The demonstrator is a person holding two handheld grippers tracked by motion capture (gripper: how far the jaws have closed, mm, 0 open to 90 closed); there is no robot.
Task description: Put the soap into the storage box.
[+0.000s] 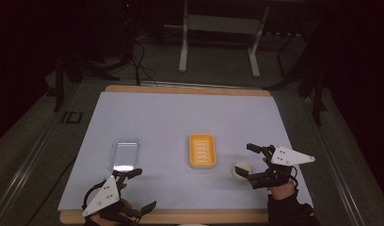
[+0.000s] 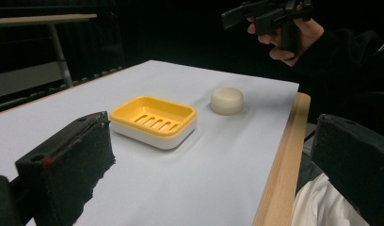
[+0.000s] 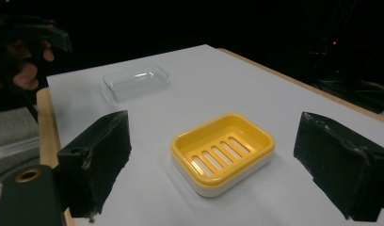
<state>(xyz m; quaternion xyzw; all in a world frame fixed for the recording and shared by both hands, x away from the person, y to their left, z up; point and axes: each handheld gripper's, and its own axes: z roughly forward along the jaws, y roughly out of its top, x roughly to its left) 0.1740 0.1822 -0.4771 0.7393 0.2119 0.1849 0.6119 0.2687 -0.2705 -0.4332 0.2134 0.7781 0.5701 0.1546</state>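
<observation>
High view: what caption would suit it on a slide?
Two open handheld grippers flank a yellow soap dish.

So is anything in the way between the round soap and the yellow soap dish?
No. The soap lies right beside the yellow dish, with only bare white table cover between them. The right gripper, jaws open, is just beside the soap.

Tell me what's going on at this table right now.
A person holds a hand-held gripper in each hand over a white-covered table, and neither grips anything yet. The left hand-held gripper hangs open near the front edge, just before a clear plastic lid. The right hand-held gripper is open beside a round white soap bar. A yellow soap dish sits empty in the middle, between lid and soap.
</observation>
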